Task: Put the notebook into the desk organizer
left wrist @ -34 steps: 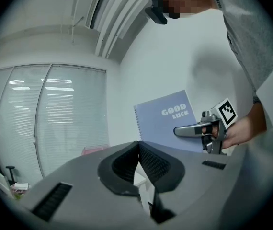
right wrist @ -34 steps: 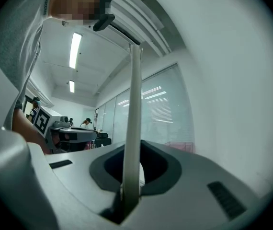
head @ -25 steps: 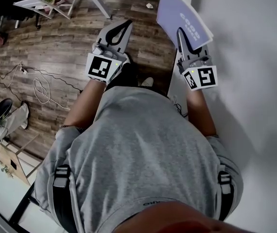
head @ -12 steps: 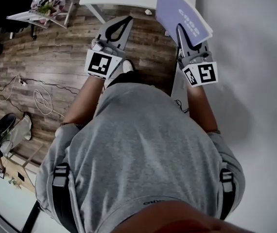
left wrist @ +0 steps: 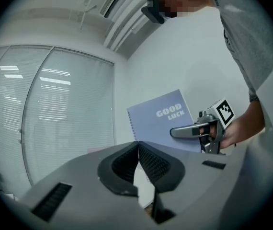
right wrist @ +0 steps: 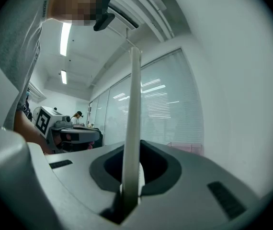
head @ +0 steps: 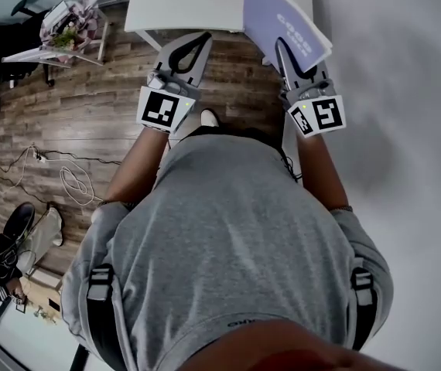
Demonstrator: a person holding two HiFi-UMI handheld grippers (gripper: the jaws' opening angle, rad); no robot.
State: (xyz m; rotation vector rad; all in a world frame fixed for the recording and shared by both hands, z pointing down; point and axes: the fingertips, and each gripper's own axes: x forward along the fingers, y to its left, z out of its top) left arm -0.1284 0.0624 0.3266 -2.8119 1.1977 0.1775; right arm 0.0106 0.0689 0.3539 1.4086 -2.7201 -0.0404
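The head view looks down over the person's grey shirt (head: pixel 228 238), with both forearms extended forward. The left gripper (head: pixel 199 39) is held over the wooden floor (head: pixel 89 107). Its own view shows the two black pads meeting at the tips with nothing between them.

The right gripper (head: pixel 281 46) is clamped on the notebook (head: pixel 278 14), a lilac spiral-bound book with "GOOD LUCK" on the cover. The right gripper view shows this grip directly. The notebook appears there edge-on, as a thin pale strip standing upright between the jaws and rising above them. The cover and title are not readable in that view. The left gripper view supplies them: it shows the full cover face, the spiral binding on its left edge, and the right gripper gripping the lower right part of the book. The notebook is carried in the air, touching no surface.

Ahead of both grippers, the head view shows the edge of a white table (head: pixel 182 2), with loose cables (head: pixel 73 180) on the floor to the left and a white wall (head: pixel 406 91) to the right. Only the gripper views show the far glass partition with blinds (right wrist: pixel 160 109). A pale pink object (right wrist: pixel 187 147) sits low in front of it; what it is cannot be made out.
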